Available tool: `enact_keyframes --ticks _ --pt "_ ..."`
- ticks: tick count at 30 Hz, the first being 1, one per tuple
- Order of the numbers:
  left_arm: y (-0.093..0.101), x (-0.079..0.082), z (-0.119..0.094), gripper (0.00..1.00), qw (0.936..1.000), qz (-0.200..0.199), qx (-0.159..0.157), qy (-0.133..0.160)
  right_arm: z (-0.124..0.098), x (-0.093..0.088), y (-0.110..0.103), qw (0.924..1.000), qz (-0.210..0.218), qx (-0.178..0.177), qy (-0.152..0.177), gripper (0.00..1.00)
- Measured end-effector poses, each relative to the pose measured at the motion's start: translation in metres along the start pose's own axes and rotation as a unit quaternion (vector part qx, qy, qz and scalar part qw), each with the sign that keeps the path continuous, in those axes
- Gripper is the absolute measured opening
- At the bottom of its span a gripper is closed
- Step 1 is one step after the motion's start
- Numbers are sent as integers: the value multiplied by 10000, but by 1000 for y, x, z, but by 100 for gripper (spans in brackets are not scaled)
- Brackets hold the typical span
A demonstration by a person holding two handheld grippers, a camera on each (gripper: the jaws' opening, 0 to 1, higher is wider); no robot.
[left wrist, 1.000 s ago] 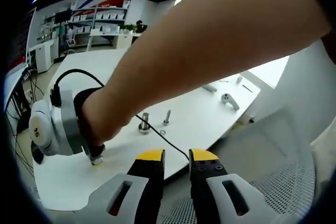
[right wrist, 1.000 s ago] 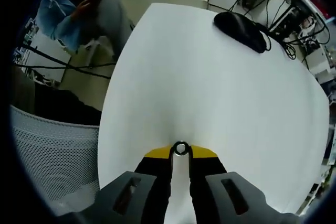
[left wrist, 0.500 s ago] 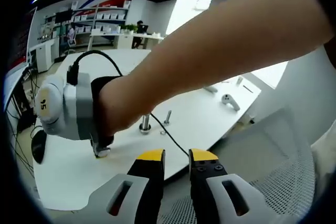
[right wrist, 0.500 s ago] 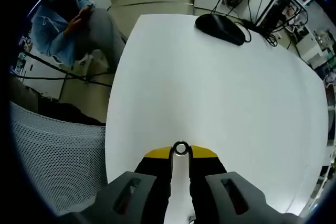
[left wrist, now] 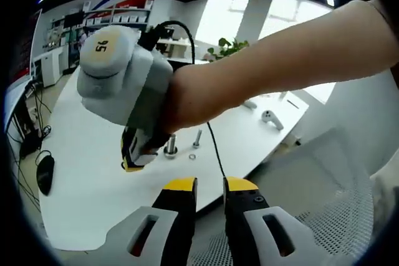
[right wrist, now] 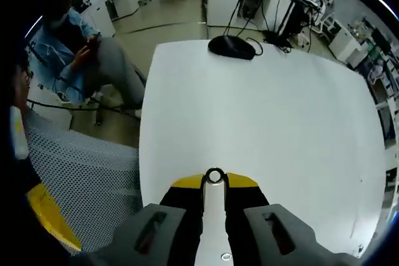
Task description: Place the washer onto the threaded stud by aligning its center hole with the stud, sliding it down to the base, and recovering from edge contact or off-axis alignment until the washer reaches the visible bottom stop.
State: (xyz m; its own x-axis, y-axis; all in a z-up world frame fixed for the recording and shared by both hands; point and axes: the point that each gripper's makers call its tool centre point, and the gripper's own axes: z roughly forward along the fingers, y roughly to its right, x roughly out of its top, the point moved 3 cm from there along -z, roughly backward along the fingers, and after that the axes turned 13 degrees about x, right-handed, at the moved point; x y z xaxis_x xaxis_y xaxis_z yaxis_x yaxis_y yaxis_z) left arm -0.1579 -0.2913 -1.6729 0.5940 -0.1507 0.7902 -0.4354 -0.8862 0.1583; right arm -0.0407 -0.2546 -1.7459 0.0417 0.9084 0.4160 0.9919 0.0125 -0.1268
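above the white table (right wrist: 268,129), a small silver ring-shaped washer (right wrist: 214,176) is pinched in the right gripper (right wrist: 214,182), raised on an outstretched forearm; the left gripper (left wrist: 209,186) is held slightly parted, nothing gripped.

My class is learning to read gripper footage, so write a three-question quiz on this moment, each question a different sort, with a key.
1. True or false: the right gripper grips a washer at its jaw tips.
2. In the left gripper view, what stands on the table beside the upright stud? A) a cup B) a bolt C) a book
3. Fill in: the black item at the table's far edge in the right gripper view is a computer ____.

Key: 1 true; 2 B; 3 mouse.
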Motion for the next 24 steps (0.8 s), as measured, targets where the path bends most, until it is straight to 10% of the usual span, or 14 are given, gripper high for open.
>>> enact_keyframes --ticks 24 --pt "2 -3 -2 15 10000 27 -41 -46 -90 -77 -22 9929 708 -689 656 13"
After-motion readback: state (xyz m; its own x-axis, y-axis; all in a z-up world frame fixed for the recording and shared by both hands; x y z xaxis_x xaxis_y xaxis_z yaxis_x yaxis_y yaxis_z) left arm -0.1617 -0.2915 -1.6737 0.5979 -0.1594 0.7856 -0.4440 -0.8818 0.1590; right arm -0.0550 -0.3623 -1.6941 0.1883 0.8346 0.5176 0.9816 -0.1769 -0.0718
